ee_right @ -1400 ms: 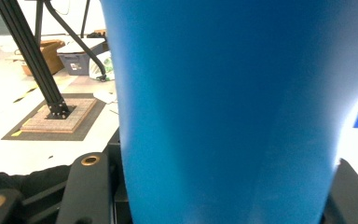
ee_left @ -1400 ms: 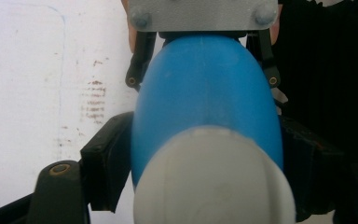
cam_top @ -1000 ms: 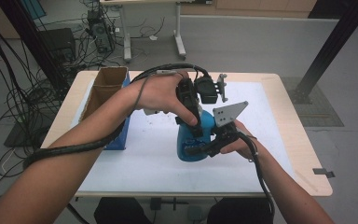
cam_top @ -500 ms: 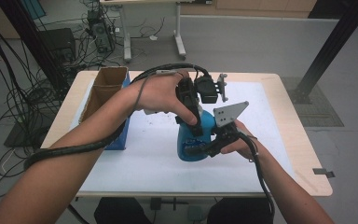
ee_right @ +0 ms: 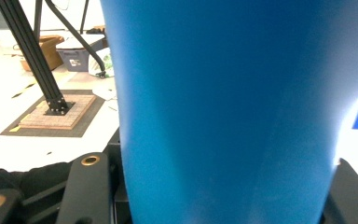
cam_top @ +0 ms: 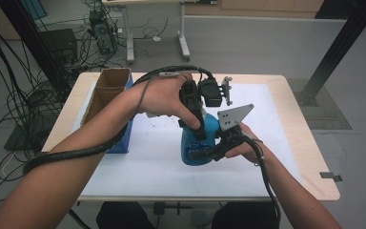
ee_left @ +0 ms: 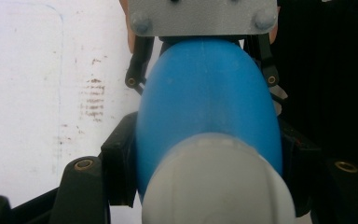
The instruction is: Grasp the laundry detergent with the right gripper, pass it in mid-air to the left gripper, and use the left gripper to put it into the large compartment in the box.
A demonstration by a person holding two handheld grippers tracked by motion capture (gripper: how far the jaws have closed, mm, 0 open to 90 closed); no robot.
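One blue bottle [cam_top: 198,143] with a pale cap [ee_left: 214,186] is held over the middle of the desk [cam_top: 295,138], both tools clamped on it. Its long axis tilts, cap up toward the left tool [cam_top: 195,125]; the right tool [cam_top: 209,151] grips the wide lower body. One cardboard box [cam_top: 106,90] stands at the desk's left.

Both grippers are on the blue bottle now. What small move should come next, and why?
Probably twist the white cap with the left gripper while the right gripper holds firm. The blue plastic bottle stands on the white table mat, with the left jaws clamped near its cap end and the right jaws around its body.
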